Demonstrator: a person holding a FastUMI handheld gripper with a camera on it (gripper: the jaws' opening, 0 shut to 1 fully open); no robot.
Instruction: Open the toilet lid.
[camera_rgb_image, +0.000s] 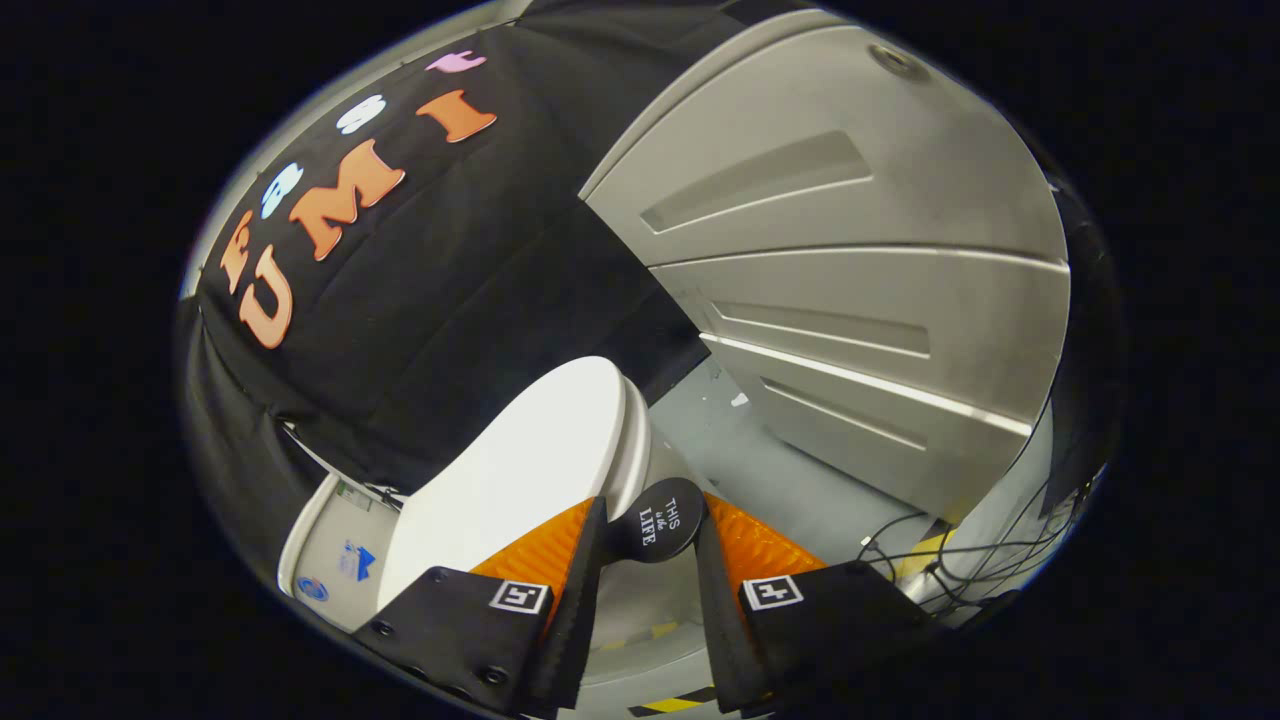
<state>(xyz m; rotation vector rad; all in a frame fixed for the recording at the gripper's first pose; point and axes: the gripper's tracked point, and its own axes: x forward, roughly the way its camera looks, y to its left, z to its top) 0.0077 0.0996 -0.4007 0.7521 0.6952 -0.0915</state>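
Observation:
The white toilet lid (530, 470) stretches away beyond my left finger towards the cistern (335, 560) at its far end. A round black lifting tab (655, 525) with white writing sticks out from the lid's front edge. My gripper (650, 535) is shut on this tab, with one finger pressing on each side of it. Under the lid, the seat's white rim (636, 450) shows as a thin edge. I cannot tell whether the lid rests flat or is slightly raised. The bowl's front (640, 610) lies below, between the fingers.
A grey panelled door or partition (850, 250) stands close on the right of the toilet. Grey floor (780, 480) lies between them. Loose black cables (960, 560) trail by the partition's foot. Yellow-and-black tape (670, 705) marks the floor beneath the gripper.

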